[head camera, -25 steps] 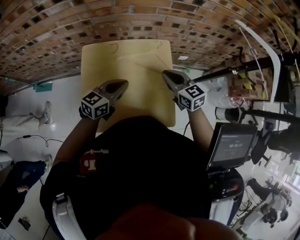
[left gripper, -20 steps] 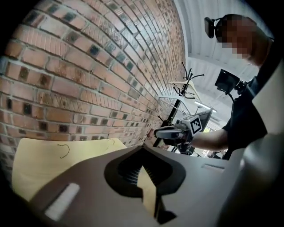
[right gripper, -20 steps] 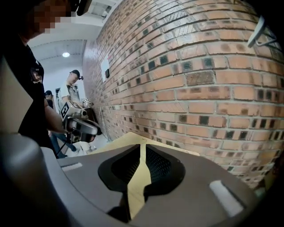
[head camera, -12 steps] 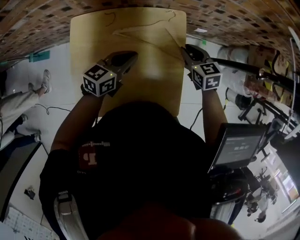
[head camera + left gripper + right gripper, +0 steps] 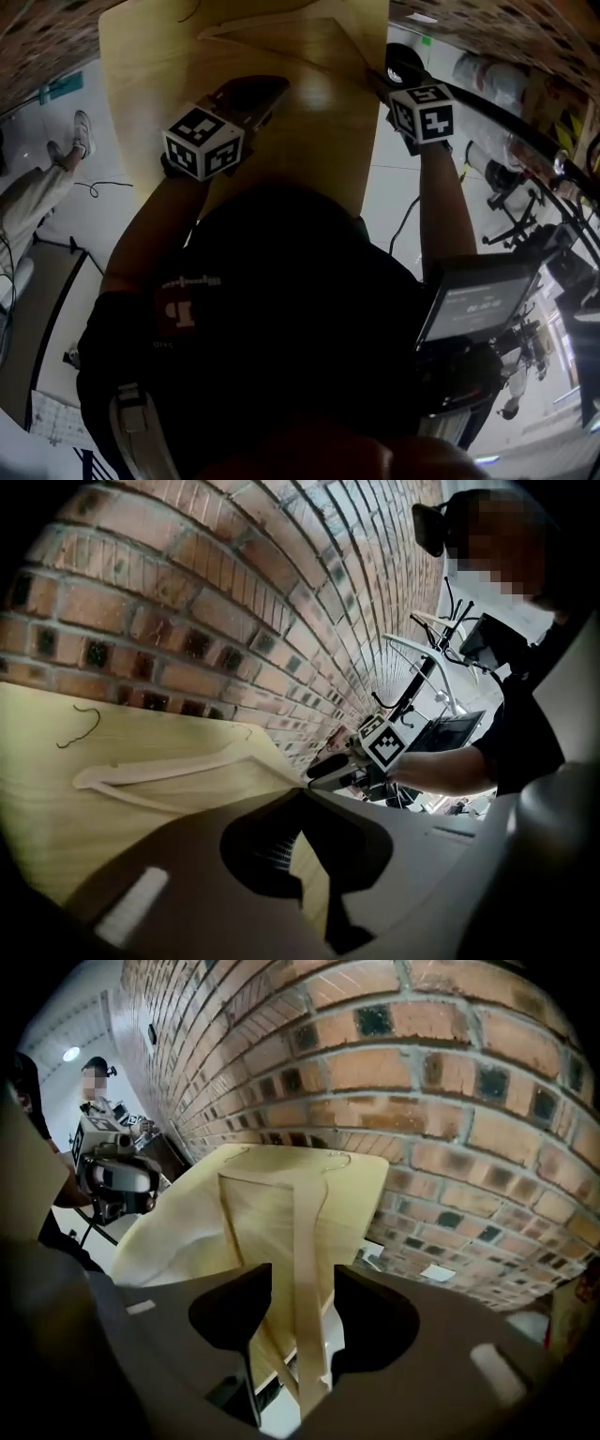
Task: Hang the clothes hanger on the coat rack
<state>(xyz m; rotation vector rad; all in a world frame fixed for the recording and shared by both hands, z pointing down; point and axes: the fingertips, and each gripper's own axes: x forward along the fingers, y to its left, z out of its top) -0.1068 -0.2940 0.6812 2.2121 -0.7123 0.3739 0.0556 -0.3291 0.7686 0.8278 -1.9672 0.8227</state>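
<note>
While the right gripper [image 5: 292,1274] has dropped to the right-hand edge of the table [image 5: 319,141], its jaws have just been opening. They now stand wide, with one arm of the clothes hanger [image 5: 305,1241] running up between them. A gap shows beside the wood on the left side, and the pads do not press on it. A second ago this gripper [image 5: 380,77] sat further in over the tabletop, short of the hanger's end, and its jaws looked narrow.

The left gripper [image 5: 305,794] has its jaw tips together with nothing between them. It hovers over bare table nearer the hanger than before, and in the head view [image 5: 274,89] it has slid up and to the right.

The pale wooden clothes hanger [image 5: 281,26] lies flat at the far end of the table, where it lay a second ago. Its wire hook [image 5: 80,728] points toward the brick wall [image 5: 216,602], and its right tip reaches the table's right edge.

In the head view the table now runs to the top of the picture, and the wall that filled the top earlier is almost gone.

Past the right gripper, in the left gripper view, the dark coat rack [image 5: 424,677] stands well apart from the table, with a white hanger on it.
</note>
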